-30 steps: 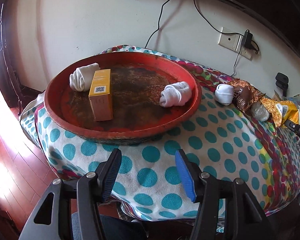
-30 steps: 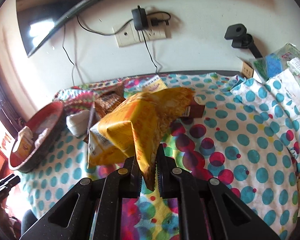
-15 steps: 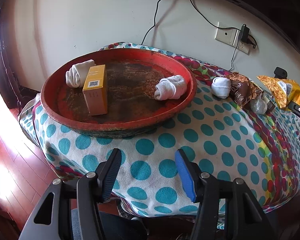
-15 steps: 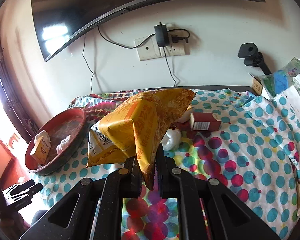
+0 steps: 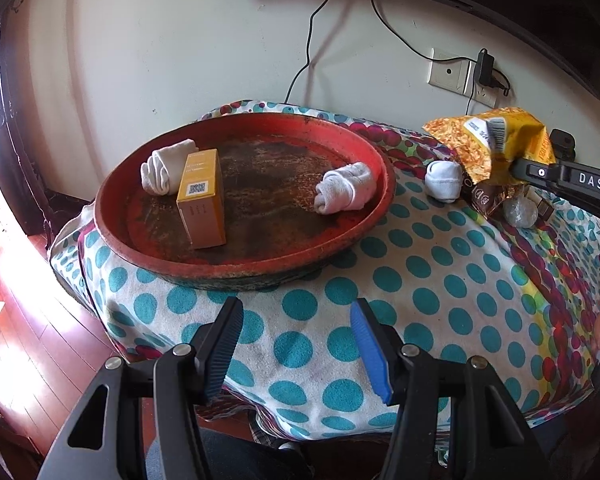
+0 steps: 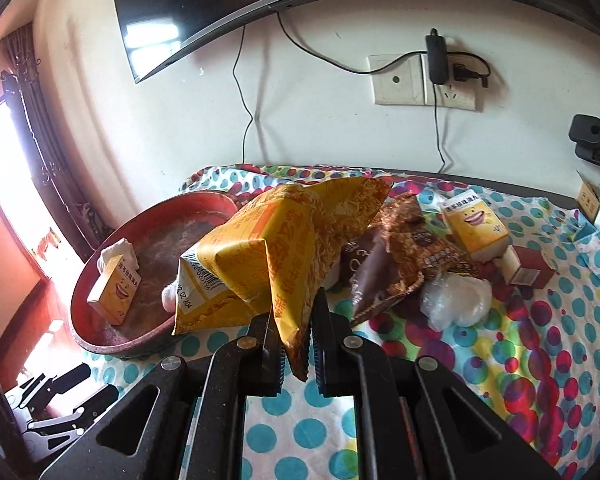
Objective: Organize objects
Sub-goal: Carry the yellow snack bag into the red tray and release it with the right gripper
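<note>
The crinkled yellow-and-orange foil snack bag (image 6: 276, 256) hung in the air over the polka-dot cloth of the table (image 6: 540, 380), pinched by its lower corner between the fingers (image 6: 332, 340) of the right gripper (image 6: 296, 344), which were shut hard on the foil. Its long axis ran up and away from the fingers, slanting toward the wall, with the barcode end drooping to the left. From the fingers, the round red tray with the dark worn floor (image 6: 100, 336) lay to the left and a little farther back, near the table's left end; the bag's left end already overlapped the tray's near rim in the right wrist view, though whether it was truly above the rim I could not tell.

In the left wrist view the same bag (image 5: 496, 140) floated just right of the tray (image 5: 236, 268), above a rolled white sock (image 5: 443, 180) on the cloth. The tray held a small upright yellow box (image 5: 202, 200) and two more rolled white socks (image 5: 166, 166), (image 5: 346, 192).

The left gripper (image 5: 296, 344) hung off the table's front edge, fingers moderately apart with nothing between them. The right hand, I judged, was the one placed to carry the bag leftward into the tray's free middle.
</note>
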Demonstrator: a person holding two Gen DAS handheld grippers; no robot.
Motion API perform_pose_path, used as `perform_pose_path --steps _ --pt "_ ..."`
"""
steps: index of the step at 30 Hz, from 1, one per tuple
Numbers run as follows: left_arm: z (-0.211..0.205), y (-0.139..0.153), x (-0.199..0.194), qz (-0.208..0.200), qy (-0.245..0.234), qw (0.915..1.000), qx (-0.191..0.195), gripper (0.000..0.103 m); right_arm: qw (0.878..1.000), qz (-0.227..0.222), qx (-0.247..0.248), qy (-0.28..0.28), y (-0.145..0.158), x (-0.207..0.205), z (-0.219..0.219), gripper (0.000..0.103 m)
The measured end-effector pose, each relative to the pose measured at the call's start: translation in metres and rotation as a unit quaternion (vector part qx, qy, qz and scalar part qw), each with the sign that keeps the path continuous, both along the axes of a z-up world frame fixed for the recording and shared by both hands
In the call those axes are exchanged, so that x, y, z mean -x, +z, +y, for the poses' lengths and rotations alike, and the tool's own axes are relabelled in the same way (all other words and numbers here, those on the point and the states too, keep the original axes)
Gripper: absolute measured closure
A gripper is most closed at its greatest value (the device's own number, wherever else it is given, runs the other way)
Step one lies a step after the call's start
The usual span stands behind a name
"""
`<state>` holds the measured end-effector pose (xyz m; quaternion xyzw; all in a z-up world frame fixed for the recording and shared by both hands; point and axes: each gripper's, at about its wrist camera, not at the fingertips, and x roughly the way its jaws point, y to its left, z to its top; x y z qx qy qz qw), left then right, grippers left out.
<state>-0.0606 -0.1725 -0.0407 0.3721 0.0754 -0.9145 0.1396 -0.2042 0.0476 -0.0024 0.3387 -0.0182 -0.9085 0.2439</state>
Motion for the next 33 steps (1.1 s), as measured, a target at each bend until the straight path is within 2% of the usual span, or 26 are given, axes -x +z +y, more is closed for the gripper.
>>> perform_pose_path --steps 8,21,27,33 --pt "-0.02 0.013 -0.005 0.018 0.024 0.9995 -0.005 0.046 0.998 0.009 -0.028 0.051 0.009 0.009 -0.064 0.092" --pt "-0.045 0.011 -0.007 0.019 0.047 0.9982 -0.033 0.046 0.99 0.001 -0.08 0.114 -0.006 0.014 -0.164 0.092" --pt "-0.051 0.01 -0.007 0.02 0.053 0.9976 -0.039 0.046 0.986 -0.002 -0.097 0.135 -0.016 0.011 -0.19 0.092" --pt "-0.053 0.008 -0.006 0.018 0.057 0.9974 -0.04 0.046 0.982 -0.032 -0.093 0.162 -0.032 0.012 -0.205 0.087"
